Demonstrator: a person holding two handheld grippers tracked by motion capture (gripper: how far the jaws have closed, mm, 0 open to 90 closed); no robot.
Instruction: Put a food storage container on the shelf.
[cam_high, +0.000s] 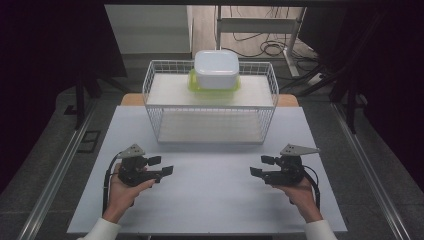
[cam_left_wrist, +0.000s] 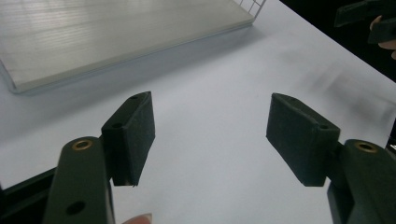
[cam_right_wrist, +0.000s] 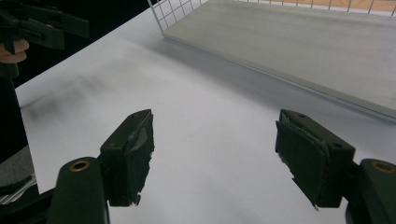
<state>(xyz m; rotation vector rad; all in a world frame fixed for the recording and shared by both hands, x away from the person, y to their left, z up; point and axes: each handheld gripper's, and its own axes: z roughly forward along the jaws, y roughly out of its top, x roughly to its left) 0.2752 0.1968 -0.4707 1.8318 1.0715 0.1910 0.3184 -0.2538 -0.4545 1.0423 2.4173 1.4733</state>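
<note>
I take the white wire two-shelf rack (cam_high: 210, 102) at the far middle of the pale grey table (cam_high: 210, 200) as my landmark. On its upper shelf, toward the back, sits a white rounded-square plastic container (cam_high: 216, 69), upside down on its lime-green lid (cam_high: 196, 86), whose rim peeks out around the base. The lower shelf is a bare pale board (cam_right_wrist: 299, 44) that lies flat just above the tabletop.

My left gripper (cam_high: 161, 165) is in front of the rack and off its left corner, well apart from it, with its black jaws pointing inward across the table. In the left gripper view (cam_left_wrist: 210, 135) the jaws stand wide apart with nothing but bare tabletop between them, so it is released. My right gripper (cam_high: 262, 165) mirrors it, in front of the rack and off its right corner, pointing inward toward the other. In the right gripper view (cam_right_wrist: 214, 154) its jaws also gape wide over bare table, grasping nothing. Both grippers are well apart from the container.
</note>
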